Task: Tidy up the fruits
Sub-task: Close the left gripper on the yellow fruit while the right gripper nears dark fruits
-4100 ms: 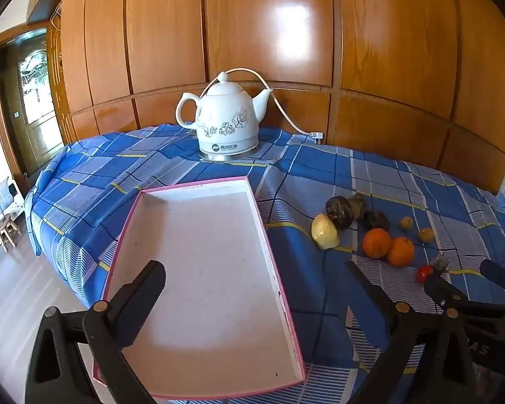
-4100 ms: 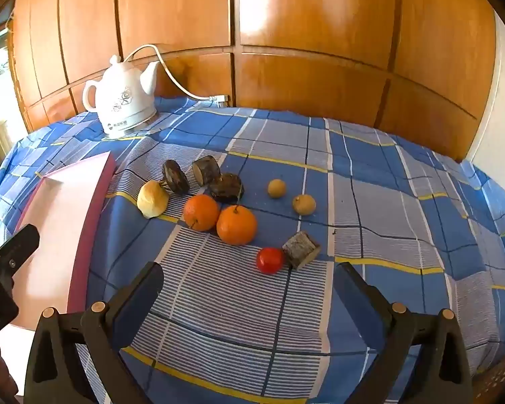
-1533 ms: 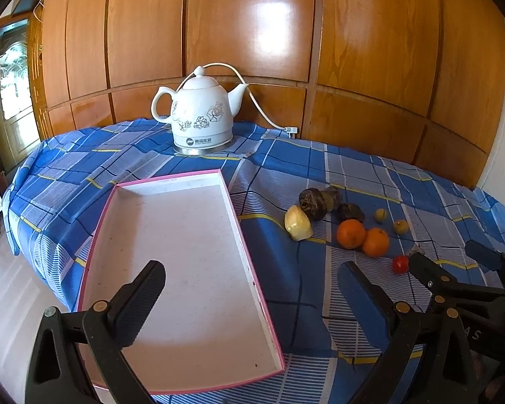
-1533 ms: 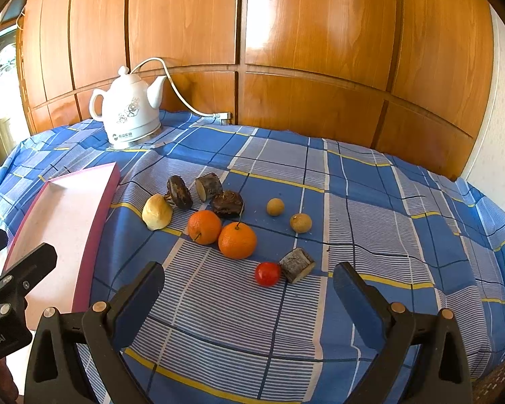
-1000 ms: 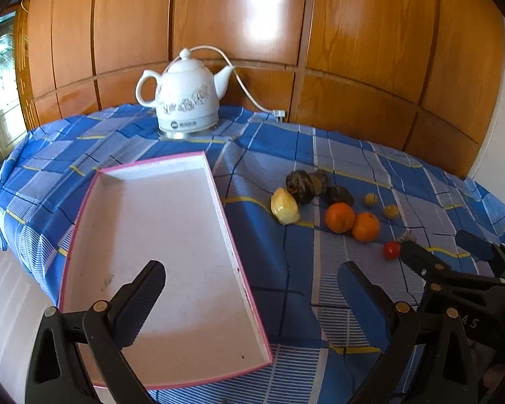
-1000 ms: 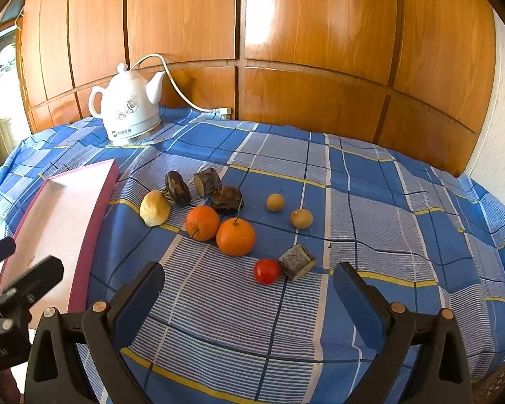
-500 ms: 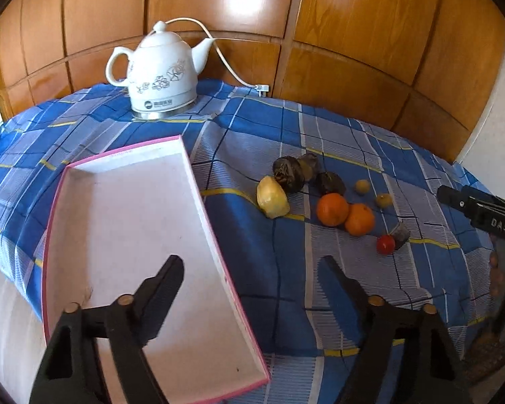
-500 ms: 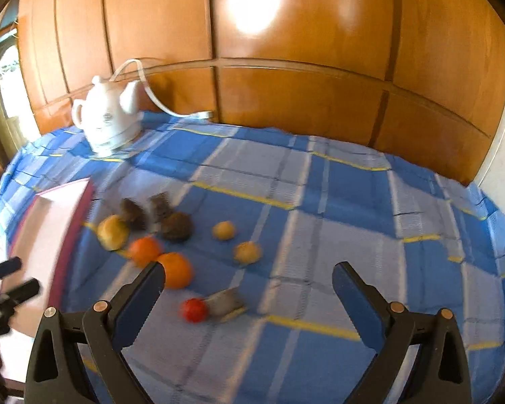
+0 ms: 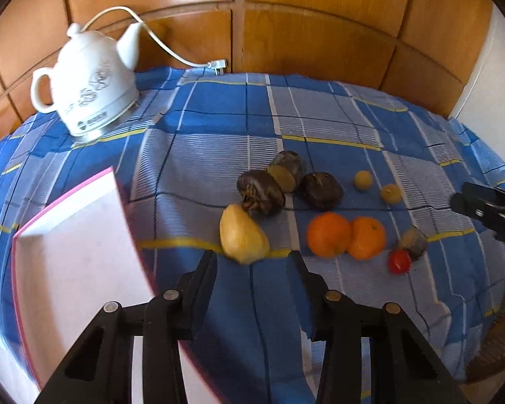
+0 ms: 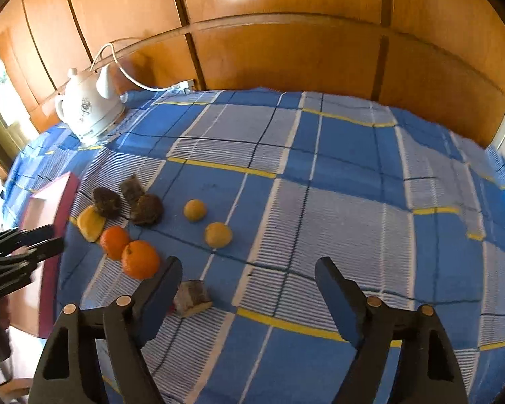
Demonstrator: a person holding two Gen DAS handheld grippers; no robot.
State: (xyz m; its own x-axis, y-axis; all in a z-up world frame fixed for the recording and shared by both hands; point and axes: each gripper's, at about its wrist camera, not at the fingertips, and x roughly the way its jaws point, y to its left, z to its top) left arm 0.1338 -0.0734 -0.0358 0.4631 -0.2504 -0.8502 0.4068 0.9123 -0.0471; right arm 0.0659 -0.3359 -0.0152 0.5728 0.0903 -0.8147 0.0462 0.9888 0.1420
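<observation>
A yellow pear-like fruit point(image 9: 244, 235) lies on the blue checked cloth just ahead of my left gripper point(image 9: 252, 262). Its jaws are closing, and the pads stand clear of the fruit. Two oranges point(image 9: 328, 234), dark fruits point(image 9: 261, 192), two small yellow fruits point(image 9: 363, 180), a red tomato point(image 9: 399, 262) and a cut brown piece point(image 10: 192, 298) lie to the right. My right gripper point(image 10: 249, 269) hovers over bare cloth with its jaws closing on nothing. The cut piece sits beside its left finger point(image 10: 171, 272).
A white tray with a pink rim point(image 9: 74, 235) lies at the left, partly under the left gripper. A white kettle point(image 9: 87, 91) with a cord stands at the back left. Wooden wall panels close off the far side. The cloth's right half point(image 10: 404, 219) is bare.
The left gripper has swung right from over the tray to the yellow fruit, and its jaws have narrowed a lot. The right gripper has swung right and closer to the cloth, its jaws narrowing slightly.
</observation>
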